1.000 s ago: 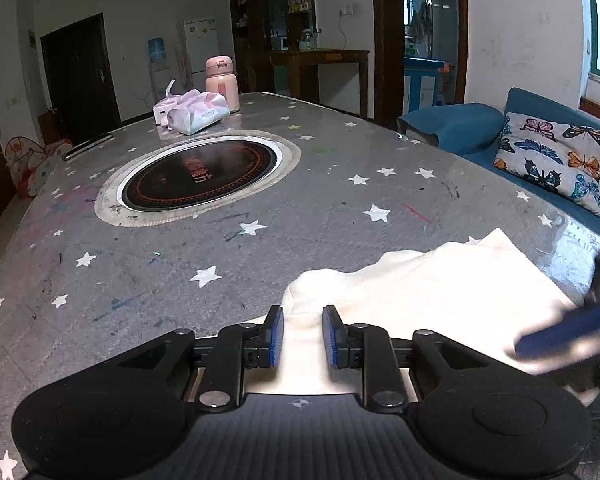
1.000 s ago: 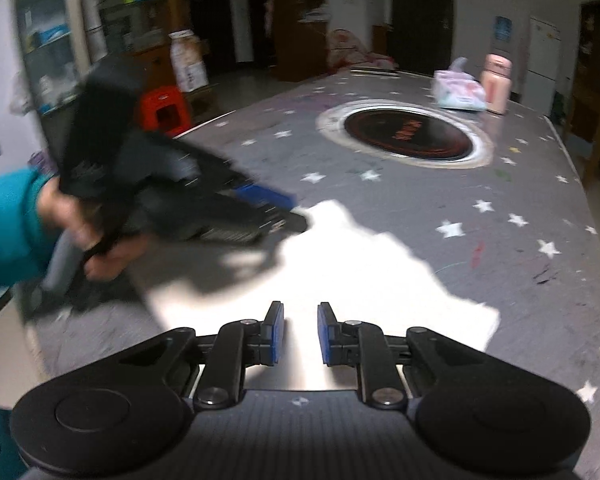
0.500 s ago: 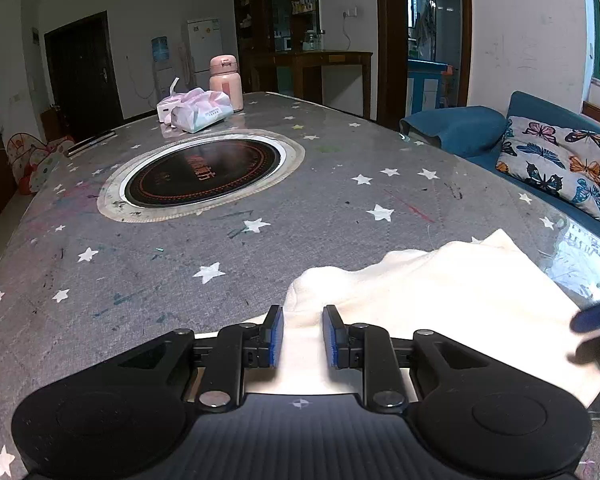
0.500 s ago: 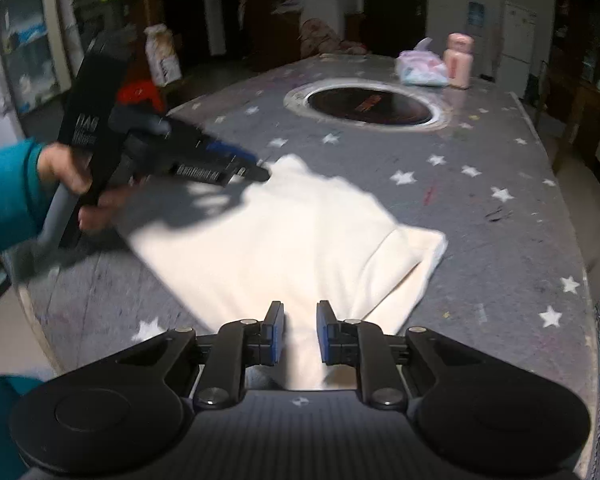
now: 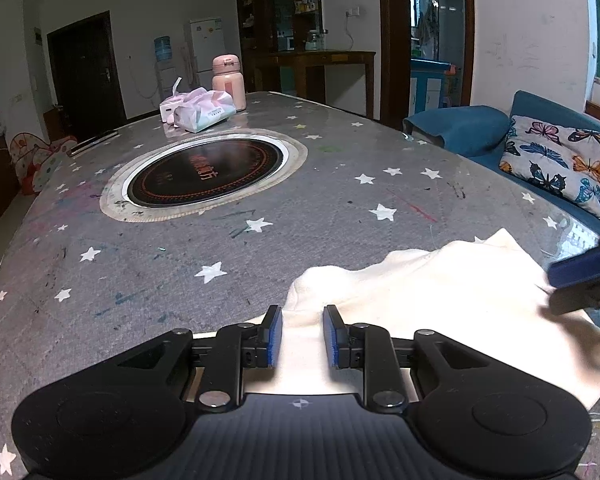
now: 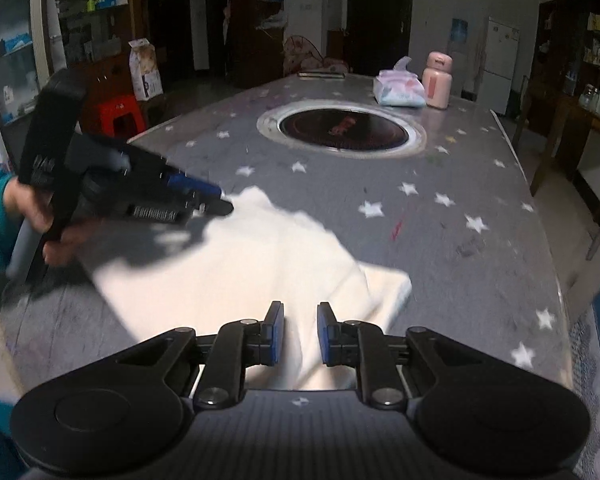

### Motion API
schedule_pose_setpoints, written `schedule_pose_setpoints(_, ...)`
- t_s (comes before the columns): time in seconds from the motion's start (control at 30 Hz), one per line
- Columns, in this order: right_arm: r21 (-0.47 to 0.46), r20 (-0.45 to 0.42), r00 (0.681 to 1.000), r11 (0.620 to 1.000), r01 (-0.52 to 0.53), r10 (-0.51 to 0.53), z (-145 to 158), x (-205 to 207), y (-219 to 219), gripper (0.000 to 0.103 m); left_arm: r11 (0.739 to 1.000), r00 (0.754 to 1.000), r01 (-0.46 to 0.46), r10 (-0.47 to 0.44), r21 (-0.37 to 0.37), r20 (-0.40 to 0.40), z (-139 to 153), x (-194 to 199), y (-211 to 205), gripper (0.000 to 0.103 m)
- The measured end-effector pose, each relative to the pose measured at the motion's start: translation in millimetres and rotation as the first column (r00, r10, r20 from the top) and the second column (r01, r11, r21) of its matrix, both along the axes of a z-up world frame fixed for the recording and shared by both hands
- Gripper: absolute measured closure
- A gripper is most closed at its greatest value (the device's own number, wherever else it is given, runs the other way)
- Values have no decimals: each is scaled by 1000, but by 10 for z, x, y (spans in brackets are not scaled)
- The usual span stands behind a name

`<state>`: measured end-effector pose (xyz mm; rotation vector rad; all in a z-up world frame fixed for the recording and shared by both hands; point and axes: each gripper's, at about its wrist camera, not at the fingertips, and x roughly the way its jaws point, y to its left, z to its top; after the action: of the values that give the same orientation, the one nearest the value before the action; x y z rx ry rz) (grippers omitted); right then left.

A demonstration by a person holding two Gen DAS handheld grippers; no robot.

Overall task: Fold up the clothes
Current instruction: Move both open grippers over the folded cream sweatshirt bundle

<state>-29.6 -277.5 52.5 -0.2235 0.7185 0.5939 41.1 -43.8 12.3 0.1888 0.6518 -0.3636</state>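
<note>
On the hob, orange characters, unreadable.

cream garment flat on starred table; left hand-held gripper touching its corner.

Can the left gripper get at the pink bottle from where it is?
Probably not without a big move. The left gripper sits over the cream garment at the near edge; the pink bottle stands at the table's far end, beyond the round hob. Nothing blocks the path.
</note>
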Motion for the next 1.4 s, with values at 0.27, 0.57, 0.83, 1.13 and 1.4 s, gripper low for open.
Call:
schedule_pose_setpoints(0.27, -22, -23, 999, 999, 44, -44, -146, 237, -9, 87, 1000, 1000, -9, 8, -14, -7, -6, 14, 49, 71)
schedule_pose_setpoints(0.57, 3, 2, 1000, 1000, 10, -10, -90, 555, 277, 87, 1000, 1000, -12, 12, -17, -5, -4, 4, 47, 71)
schedule_pose_setpoints(0.83, 9, -9, 999, 999, 36, -36, -121, 651, 262, 88, 1000, 1000, -12, 12, -17, 0, -12, 7, 43, 71)
schedule_pose_setpoints(1.13, -12, -6, 1000, 1000, 12, -12, -109, 677, 417, 88, 999, 1000, -14, 14, -31, 14, 66, -65, 96, 64)
schedule_pose_setpoints(1.4, -25, 17, 996, 996, -87, 87, 29, 194, 421, 87, 998, 997, 42, -39, -42, 73, 276, -600, 232, 65)
